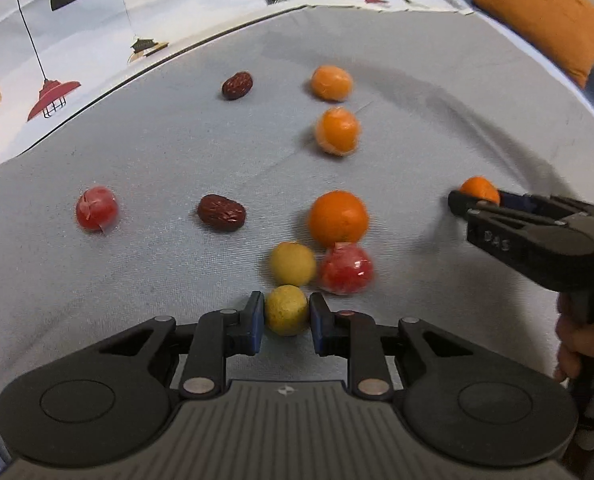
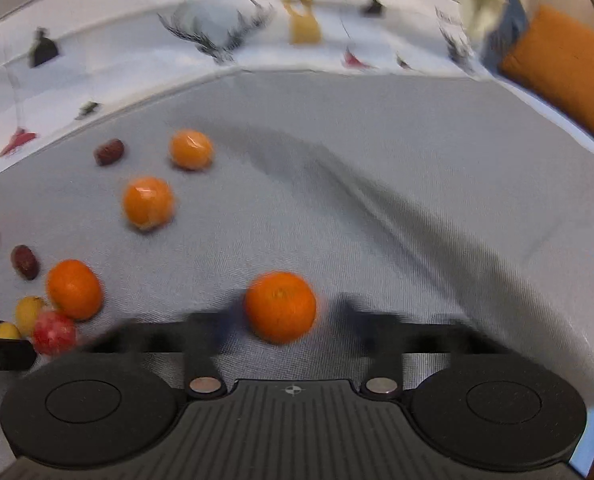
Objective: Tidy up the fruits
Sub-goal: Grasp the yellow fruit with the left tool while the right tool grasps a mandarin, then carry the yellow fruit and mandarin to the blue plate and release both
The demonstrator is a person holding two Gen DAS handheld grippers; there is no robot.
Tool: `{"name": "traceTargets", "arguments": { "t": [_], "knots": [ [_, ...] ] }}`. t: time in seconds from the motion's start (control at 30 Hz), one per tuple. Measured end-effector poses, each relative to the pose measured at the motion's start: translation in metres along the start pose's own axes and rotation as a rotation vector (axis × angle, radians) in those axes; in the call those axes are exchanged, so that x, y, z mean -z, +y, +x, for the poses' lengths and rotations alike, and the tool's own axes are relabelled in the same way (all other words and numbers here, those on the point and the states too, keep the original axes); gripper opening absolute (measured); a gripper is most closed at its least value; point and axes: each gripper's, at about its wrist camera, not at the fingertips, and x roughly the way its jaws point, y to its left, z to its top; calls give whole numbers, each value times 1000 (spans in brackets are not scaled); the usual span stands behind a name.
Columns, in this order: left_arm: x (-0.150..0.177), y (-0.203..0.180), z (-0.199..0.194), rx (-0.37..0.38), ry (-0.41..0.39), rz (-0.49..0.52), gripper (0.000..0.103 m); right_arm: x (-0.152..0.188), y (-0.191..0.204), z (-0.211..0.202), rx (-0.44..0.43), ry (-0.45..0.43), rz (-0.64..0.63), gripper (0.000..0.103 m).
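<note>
My left gripper [image 1: 287,320] is shut on a small yellow fruit [image 1: 286,309], its blue pads pressing both sides. A second yellow fruit [image 1: 292,263] and a wrapped red fruit [image 1: 347,268] lie just beyond it. My right gripper [image 2: 281,316] is blurred; an orange [image 2: 280,306] sits between its fingers. The left wrist view shows that right gripper [image 1: 477,200] at the far right, clamped on this orange [image 1: 480,188]. Three more oranges [image 1: 338,219] [image 1: 337,130] [image 1: 331,82], two dark red dates [image 1: 221,213] [image 1: 238,85] and another red fruit [image 1: 97,209] are scattered on the grey cloth [image 1: 417,140].
A white cloth printed with lamps and a deer [image 1: 97,32] borders the grey cloth at the back and left. An orange cushion [image 1: 549,16] lies at the far right. A hand [image 1: 577,344] holds the right gripper's handle.
</note>
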Motion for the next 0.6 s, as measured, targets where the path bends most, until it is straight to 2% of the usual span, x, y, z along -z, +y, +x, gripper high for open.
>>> {"name": "traceTargets", "arguments": {
  "t": [0.07,0.13,0.23,0.4,0.5,0.6],
  "knots": [
    [2,-3,-9,-15,-10,16,26,1,-3,-3,46,10,16,36],
    [5,0,-26,-17,-10,-17,26,1,-9,-12,93,10,37,36],
    [15,9,-63,-34,-8,-94,26,1,-24,-48,84,-16,110,36],
    [52,27,-144,-95,-23,-168,26,4,-26,-130,-18,-68,140,36],
    [83,38,-202,-109,-54,-211,26,10,-9,-181,-114,-91,104,36],
    [115,45,-252,-162,-73,-240,26,21,19,-228,-224,-110,52,36]
  ]
}}
